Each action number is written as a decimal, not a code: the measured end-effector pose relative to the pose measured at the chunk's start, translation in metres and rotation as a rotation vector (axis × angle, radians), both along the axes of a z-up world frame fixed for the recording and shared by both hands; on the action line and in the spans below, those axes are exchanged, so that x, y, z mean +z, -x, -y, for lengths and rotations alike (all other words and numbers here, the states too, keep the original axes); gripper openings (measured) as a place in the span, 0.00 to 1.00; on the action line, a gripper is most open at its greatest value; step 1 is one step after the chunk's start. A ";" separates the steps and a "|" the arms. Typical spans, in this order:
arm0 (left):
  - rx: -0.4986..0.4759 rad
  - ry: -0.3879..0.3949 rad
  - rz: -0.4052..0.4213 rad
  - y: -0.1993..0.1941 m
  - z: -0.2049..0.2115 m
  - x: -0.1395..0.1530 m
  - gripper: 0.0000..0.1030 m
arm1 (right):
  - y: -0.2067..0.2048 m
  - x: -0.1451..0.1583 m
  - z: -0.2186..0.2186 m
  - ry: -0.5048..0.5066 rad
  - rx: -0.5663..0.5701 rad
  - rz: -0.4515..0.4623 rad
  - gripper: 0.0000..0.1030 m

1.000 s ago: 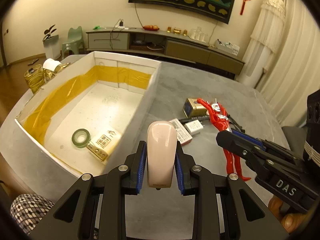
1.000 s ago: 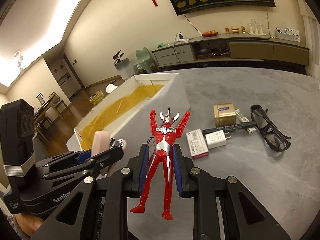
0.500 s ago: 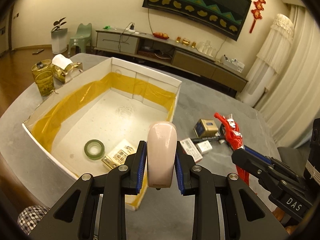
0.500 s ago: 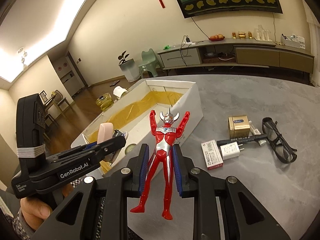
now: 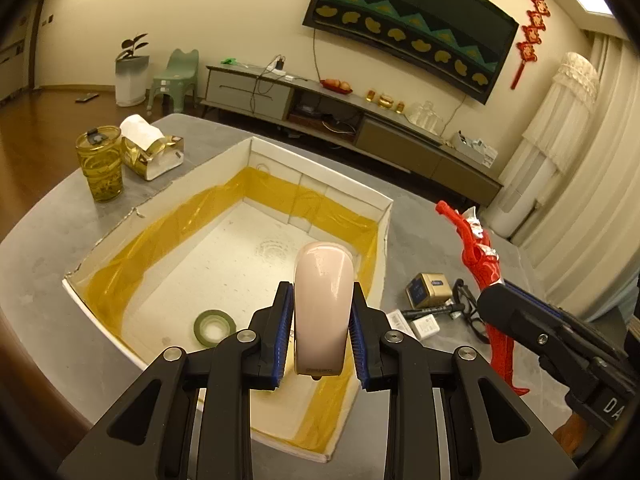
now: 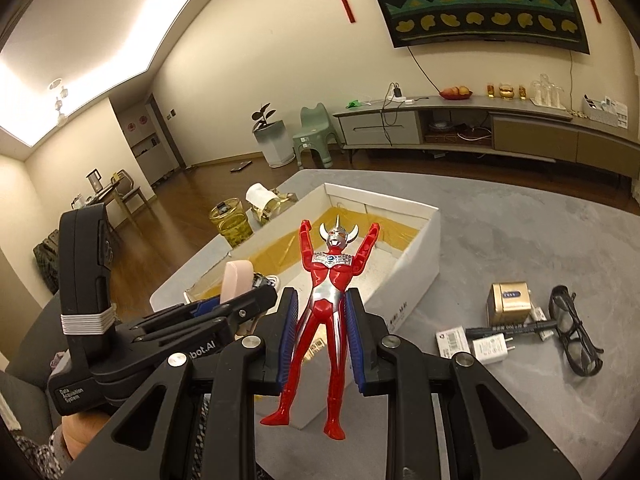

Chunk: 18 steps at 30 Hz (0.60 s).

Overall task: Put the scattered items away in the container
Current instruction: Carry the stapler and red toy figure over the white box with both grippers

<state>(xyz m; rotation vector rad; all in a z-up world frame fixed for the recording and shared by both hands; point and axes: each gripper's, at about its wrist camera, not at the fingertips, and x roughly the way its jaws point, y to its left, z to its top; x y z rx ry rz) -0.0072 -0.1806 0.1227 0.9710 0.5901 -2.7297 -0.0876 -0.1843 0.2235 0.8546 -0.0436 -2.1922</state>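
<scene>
My left gripper is shut on a pale pink oblong case and holds it above the near part of the white box lined with yellow tape. A green tape roll lies inside the box. My right gripper is shut on a red and silver hero figure, held over the box's near right corner. The figure also shows in the left wrist view. The left gripper with the pink case shows at the left of the right wrist view.
On the grey table right of the box lie a gold box, a white charger, a small white packet, a black pen and black glasses. A yellow glass and tissue holder stand left of the box.
Both grippers have risen and moved left over the box with their items still held. The box now shows more from above in both views.
</scene>
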 end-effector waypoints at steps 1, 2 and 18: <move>0.002 -0.002 0.000 0.001 0.003 -0.001 0.27 | 0.000 0.001 0.003 -0.002 0.003 -0.002 0.25; 0.004 -0.005 0.001 0.001 0.005 -0.001 0.27 | 0.001 0.002 0.007 -0.003 0.005 -0.003 0.25; 0.050 -0.037 0.031 0.022 0.048 -0.015 0.27 | 0.026 0.008 0.055 -0.021 0.025 0.023 0.25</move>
